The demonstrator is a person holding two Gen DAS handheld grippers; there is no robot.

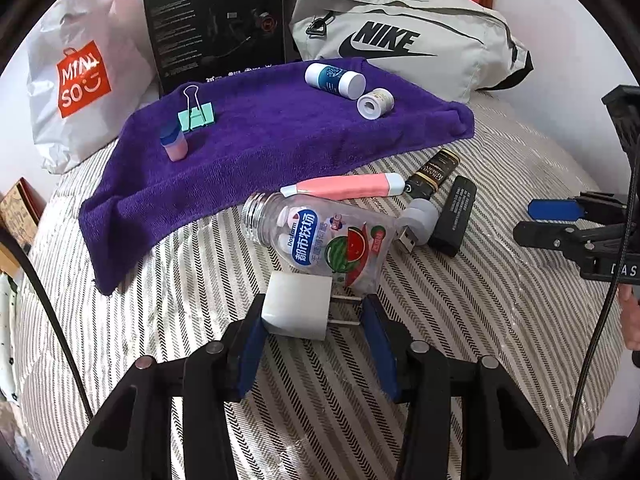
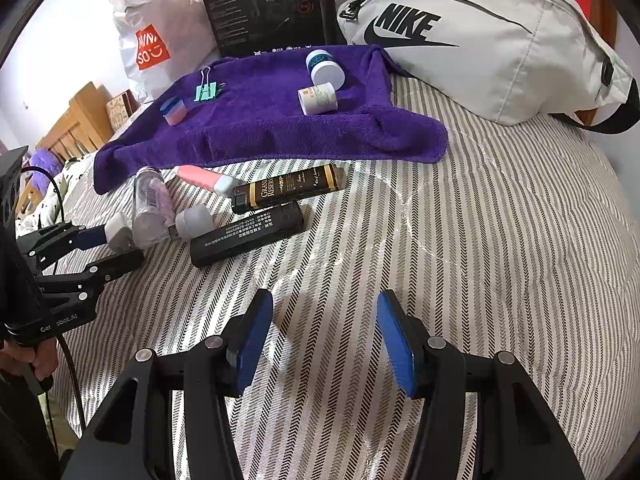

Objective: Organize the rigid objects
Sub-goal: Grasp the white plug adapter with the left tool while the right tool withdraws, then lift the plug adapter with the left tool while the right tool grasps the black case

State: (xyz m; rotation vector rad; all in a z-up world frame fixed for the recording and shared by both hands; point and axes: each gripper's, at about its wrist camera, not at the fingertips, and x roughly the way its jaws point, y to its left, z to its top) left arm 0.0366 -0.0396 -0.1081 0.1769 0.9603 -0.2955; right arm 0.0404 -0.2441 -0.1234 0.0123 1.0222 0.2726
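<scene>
My left gripper [image 1: 314, 308] is shut on a white charger plug [image 1: 294, 306], its prongs pointing at the right finger. Just beyond it on the striped bedspread [image 1: 460, 320] lie a clear watermelon-label bottle [image 1: 320, 240], a pink tube [image 1: 344, 186], a brown tube [image 1: 432, 170], a black box [image 1: 456, 216] and a grey USB piece [image 1: 416, 222]. On the purple towel [image 1: 280, 132] sit a green binder clip [image 1: 196, 114], a pink-and-blue container [image 1: 174, 142], a blue-and-white bottle [image 1: 334, 80] and a small white jar [image 1: 375, 103]. My right gripper [image 2: 324, 304] hangs open over bare bedspread.
A grey Nike bag [image 1: 400, 32], a black headset box [image 1: 216, 20] and a white Miniso bag [image 1: 84, 76] line the back behind the towel. The right gripper [image 1: 540, 222] shows at the right edge of the left wrist view. Wooden furniture [image 2: 80, 120] stands far left.
</scene>
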